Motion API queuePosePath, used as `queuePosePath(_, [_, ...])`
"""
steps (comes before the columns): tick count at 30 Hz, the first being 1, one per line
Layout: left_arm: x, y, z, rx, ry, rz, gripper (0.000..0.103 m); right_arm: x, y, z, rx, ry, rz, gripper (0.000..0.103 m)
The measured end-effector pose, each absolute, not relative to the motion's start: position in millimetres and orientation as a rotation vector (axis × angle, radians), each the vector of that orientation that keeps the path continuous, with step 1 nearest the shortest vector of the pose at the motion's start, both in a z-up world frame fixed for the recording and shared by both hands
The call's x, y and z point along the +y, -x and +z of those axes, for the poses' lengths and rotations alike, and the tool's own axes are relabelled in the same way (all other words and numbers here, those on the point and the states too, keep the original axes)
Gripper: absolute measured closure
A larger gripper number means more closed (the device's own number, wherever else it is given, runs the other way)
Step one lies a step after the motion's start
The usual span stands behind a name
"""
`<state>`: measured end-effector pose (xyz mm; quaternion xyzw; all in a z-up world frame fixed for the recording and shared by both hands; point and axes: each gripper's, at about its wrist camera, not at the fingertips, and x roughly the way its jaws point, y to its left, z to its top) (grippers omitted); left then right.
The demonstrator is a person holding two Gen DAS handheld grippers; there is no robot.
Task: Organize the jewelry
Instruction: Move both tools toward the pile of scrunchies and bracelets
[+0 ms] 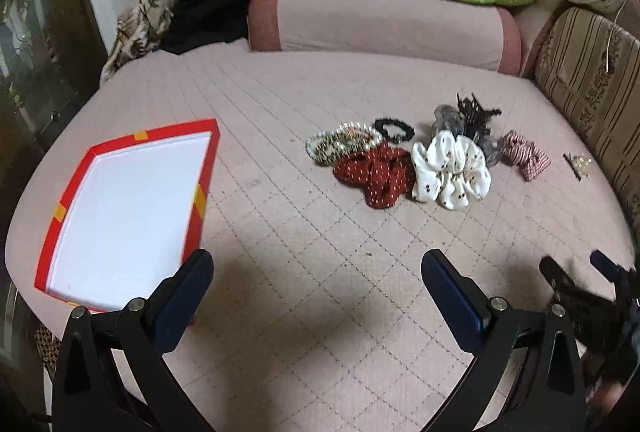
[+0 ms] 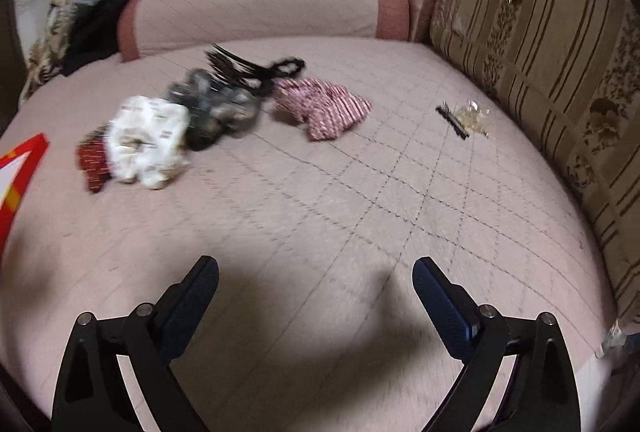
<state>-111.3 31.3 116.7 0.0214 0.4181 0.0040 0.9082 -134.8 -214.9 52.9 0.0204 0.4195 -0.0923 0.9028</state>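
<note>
One red-rimmed, white-lined shallow box (image 1: 120, 208), four fabric scrunchies (dark red dotted (image 1: 376, 172), white printed (image 1: 450, 172), grey sheer (image 2: 212, 108), red-and-white striped (image 1: 524, 154)), one black elastic hair tie (image 1: 394, 130), one black claw clip (image 1: 474, 112), pearl bracelets (image 1: 344, 144) count unclear, one black-and-gold barrette (image 2: 464, 120)

Box (image 1: 124, 208) at left on the bed (image 1: 300, 232), scrunchie heap (image 1: 420, 164) right of it, hair clip (image 2: 460, 120) farthest right.

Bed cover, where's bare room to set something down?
Bare quilt lies between the red box and the scrunchie pile, reaching both open grippers' fingers. The box's white floor is bare too. It's crowded from the pearl bracelet to the striped scrunchie.
</note>
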Motion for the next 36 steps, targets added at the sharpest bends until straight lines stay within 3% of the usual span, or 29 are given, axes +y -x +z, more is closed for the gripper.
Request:
queuePosePath(15, [40,161,170,0.651,-0.063,0.039,0.000,-189,179,122,0.735,-0.090,-0.187,0.004])
queuePosePath(36, [57,165,164,0.704,-0.018,0.001,0.000,-161,192,138,0.697,-0.019,-0.136,0.004])
